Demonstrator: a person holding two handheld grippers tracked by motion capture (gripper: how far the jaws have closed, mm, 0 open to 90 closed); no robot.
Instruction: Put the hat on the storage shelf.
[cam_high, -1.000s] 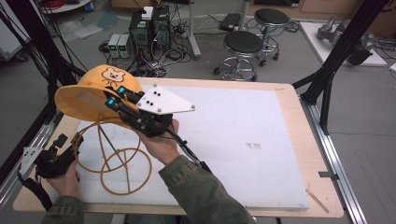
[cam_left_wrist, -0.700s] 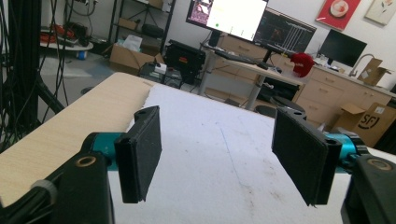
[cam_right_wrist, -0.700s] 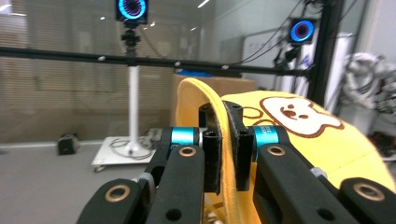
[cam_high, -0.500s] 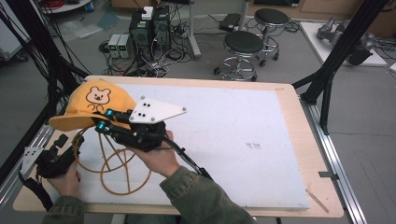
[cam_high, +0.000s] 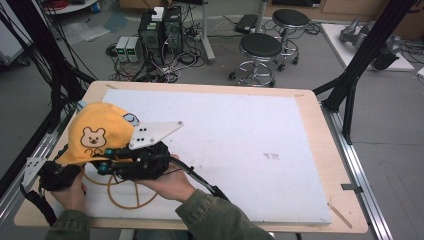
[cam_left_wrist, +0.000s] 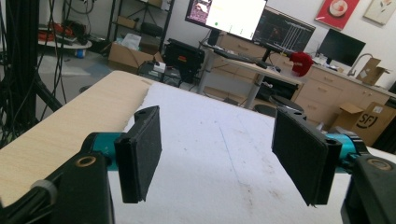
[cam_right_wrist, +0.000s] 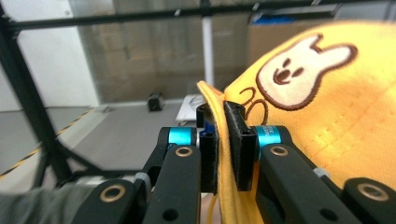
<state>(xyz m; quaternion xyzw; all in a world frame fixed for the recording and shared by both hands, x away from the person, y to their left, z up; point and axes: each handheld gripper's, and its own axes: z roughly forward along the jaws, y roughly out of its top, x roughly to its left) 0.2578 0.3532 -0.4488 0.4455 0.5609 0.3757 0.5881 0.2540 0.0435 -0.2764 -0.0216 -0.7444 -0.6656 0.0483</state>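
Note:
A yellow cap (cam_high: 100, 132) with a brown-and-white cartoon animal face hangs at the table's left front, over a brown wire stand (cam_high: 125, 197) whose top it hides. My right gripper (cam_high: 100, 165) is shut on the cap's brim; in the right gripper view the brim (cam_right_wrist: 223, 186) is pinched between the two black pads of that gripper (cam_right_wrist: 223, 140), with the cap's crown (cam_right_wrist: 327, 93) to their right. My left gripper (cam_high: 55, 175) rests at the table's left front corner. Its jaws stand open in the left gripper view (cam_left_wrist: 219, 158), with nothing between them.
A white board (cam_high: 240, 130) covers most of the wooden table (cam_high: 320, 150). Black frame posts (cam_high: 360, 65) stand at the table's sides. Stools (cam_high: 260, 47) and computer boxes (cam_high: 160, 30) are on the floor beyond the far edge.
My right gripper has carried the cap down and toward the front left, over the wire stand. The cap has turned so its face points up. The left gripper has stayed put.

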